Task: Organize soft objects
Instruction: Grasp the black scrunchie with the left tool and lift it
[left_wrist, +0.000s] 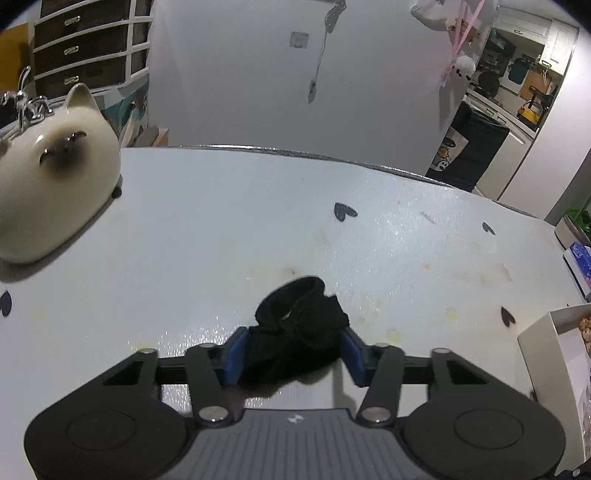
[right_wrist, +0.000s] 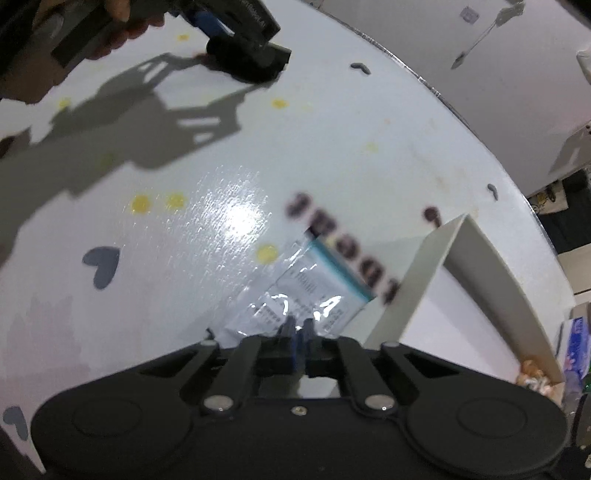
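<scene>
A crumpled black sock (left_wrist: 295, 332) lies on the white table (left_wrist: 221, 240), right in front of my left gripper (left_wrist: 291, 350). Its blue pads (left_wrist: 234, 354) press on the sock from both sides, so this gripper is shut on it. In the right wrist view the same left gripper (right_wrist: 236, 33) and black sock (right_wrist: 251, 70) show at the top left. My right gripper (right_wrist: 299, 328) is shut on the near edge of a clear plastic packet (right_wrist: 314, 288) with a white and teal label. The packet is blurred and lies against a white box.
A cream ceramic cat (left_wrist: 55, 177) stands at the table's far left. An open white box (left_wrist: 546, 354) (right_wrist: 424, 280) sits at the right, with a blue tissue pack (left_wrist: 580, 262) beyond it. The table's far edge (left_wrist: 332, 155) curves before a grey wall. A person's hand (right_wrist: 122, 22) holds the left gripper.
</scene>
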